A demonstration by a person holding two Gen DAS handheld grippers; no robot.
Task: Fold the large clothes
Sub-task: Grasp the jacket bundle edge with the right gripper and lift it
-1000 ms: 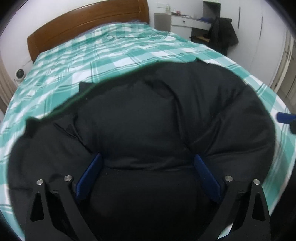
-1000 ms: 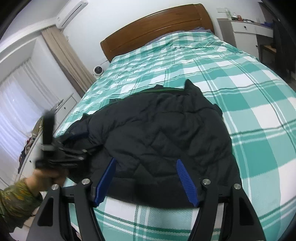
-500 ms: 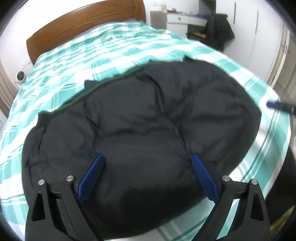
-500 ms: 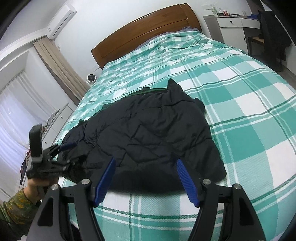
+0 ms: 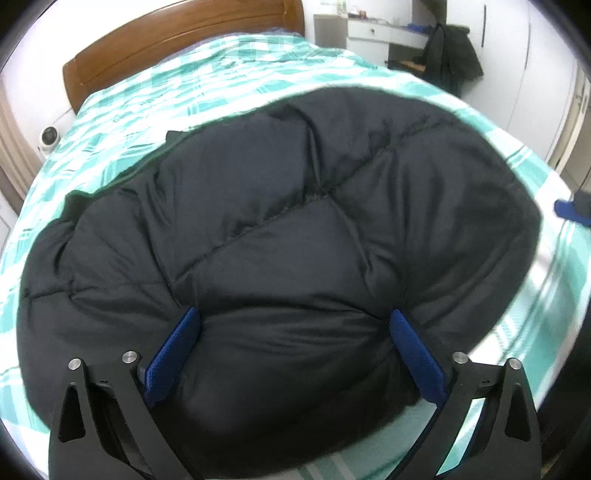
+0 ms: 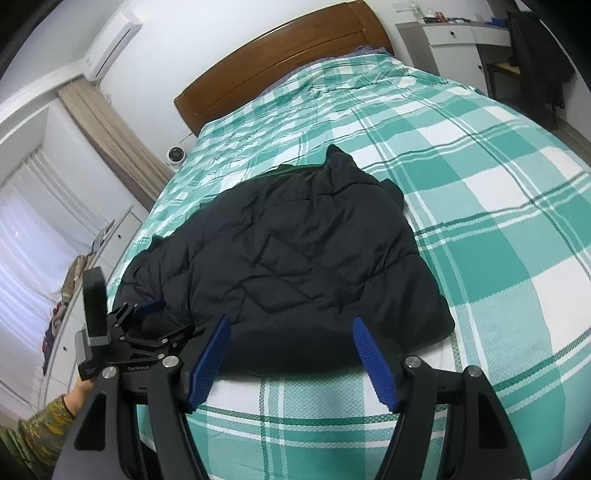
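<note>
We see a black quilted jacket (image 6: 284, 269) lying in a folded bundle on the bed (image 6: 498, 177), close to its near edge and toward its left side, on the green and white checked cover. The jacket's collar end points toward the wooden headboard (image 6: 280, 59).

The left gripper (image 5: 291, 315) hangs right over the jacket's near left part, its 2 blue fingers (image 5: 171, 356) spread wide with the padded fabric bulging up between them. We cannot tell whether the pads press on the cloth; nothing is pinched. From the right wrist view the same tool appears at the jacket's left end, held by a hand in a patterned sleeve.

The right gripper (image 6: 291, 325) sits at the bed's near edge, just short of the jacket's hem, its fingers (image 6: 373, 360) wide apart and holding nothing.

A small white camera (image 6: 175, 155) stands beside the headboard's left corner, and a dark coat (image 5: 452, 51) hangs by the white desk (image 5: 373, 31) off the far right corner.
</note>
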